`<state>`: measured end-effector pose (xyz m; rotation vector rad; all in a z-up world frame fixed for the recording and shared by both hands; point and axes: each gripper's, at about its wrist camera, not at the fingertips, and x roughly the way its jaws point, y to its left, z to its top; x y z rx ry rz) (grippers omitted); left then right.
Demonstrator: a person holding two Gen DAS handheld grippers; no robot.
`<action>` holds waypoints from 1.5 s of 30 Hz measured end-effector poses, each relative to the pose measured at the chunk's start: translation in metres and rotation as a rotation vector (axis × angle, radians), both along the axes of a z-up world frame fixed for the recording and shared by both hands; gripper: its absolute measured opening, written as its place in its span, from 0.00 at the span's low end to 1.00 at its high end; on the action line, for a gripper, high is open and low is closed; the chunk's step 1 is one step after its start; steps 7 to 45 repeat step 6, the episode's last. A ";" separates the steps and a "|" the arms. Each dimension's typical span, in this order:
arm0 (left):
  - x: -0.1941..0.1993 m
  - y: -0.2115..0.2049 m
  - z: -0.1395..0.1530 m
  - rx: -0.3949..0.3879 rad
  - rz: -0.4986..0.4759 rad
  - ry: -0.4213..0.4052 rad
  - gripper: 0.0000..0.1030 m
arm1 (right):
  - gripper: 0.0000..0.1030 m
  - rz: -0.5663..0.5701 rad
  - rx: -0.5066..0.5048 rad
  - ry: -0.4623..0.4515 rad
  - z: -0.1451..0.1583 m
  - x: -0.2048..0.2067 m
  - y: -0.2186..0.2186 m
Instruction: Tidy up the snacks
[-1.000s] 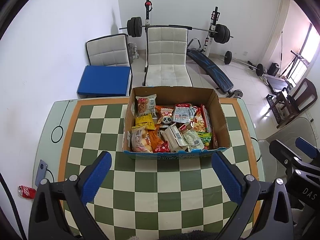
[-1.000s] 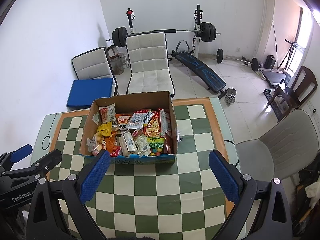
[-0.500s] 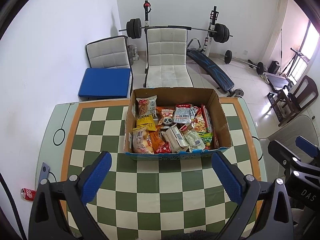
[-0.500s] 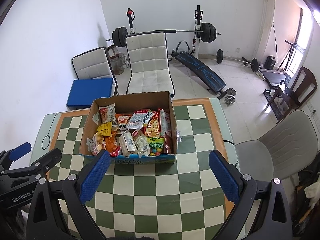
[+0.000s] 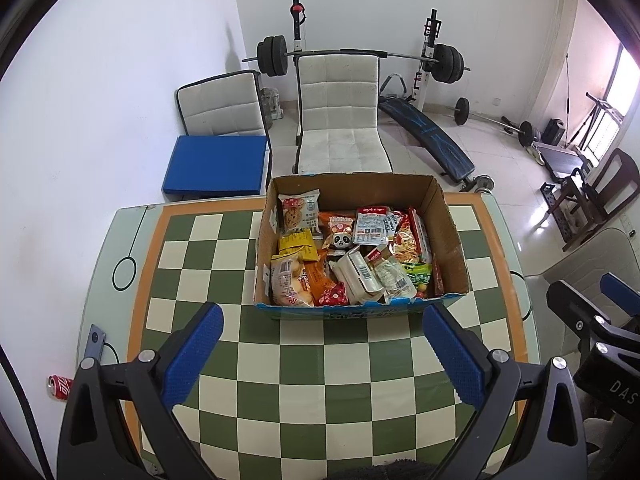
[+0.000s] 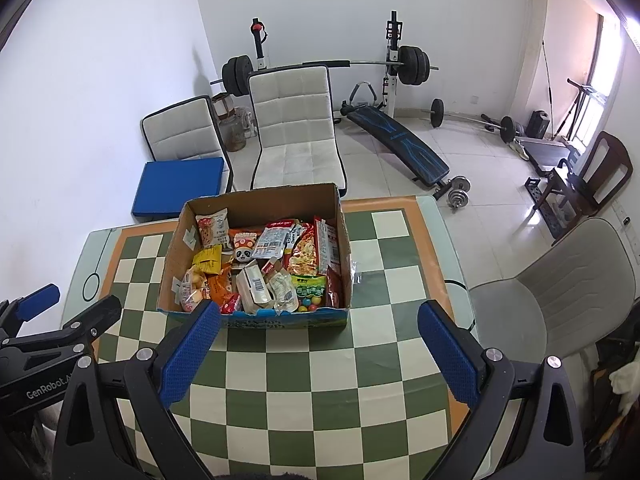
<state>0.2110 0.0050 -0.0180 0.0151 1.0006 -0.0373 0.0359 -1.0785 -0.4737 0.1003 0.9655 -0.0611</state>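
the snack packets [image 5: 352, 258] all lie jumbled inside an open cardboard box [image 5: 452, 236] that sits toward the far edge of the checkered worktop [image 5: 304, 364], its long axis running from the near edge to the far one. none lies on the worktop itself, which fits either a sort yet to come or one already packed away. the box is straight ahead of the left gripper [image 5: 324, 354] and ahead and a little left of the right gripper [image 6: 318, 352], so the left is better lined up. both sets of jaws stand wide apart, holding nothing. beyond are white chairs [image 5: 340, 120] and a weight bench [image 6: 396, 140].
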 end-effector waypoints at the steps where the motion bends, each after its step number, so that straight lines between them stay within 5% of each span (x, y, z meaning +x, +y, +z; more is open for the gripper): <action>1: 0.000 0.000 0.000 0.001 0.001 -0.004 0.99 | 0.98 -0.002 0.001 0.002 0.000 0.000 0.000; 45: -0.001 -0.002 0.002 0.009 -0.001 -0.011 0.99 | 0.98 -0.013 0.003 0.001 0.002 -0.003 -0.003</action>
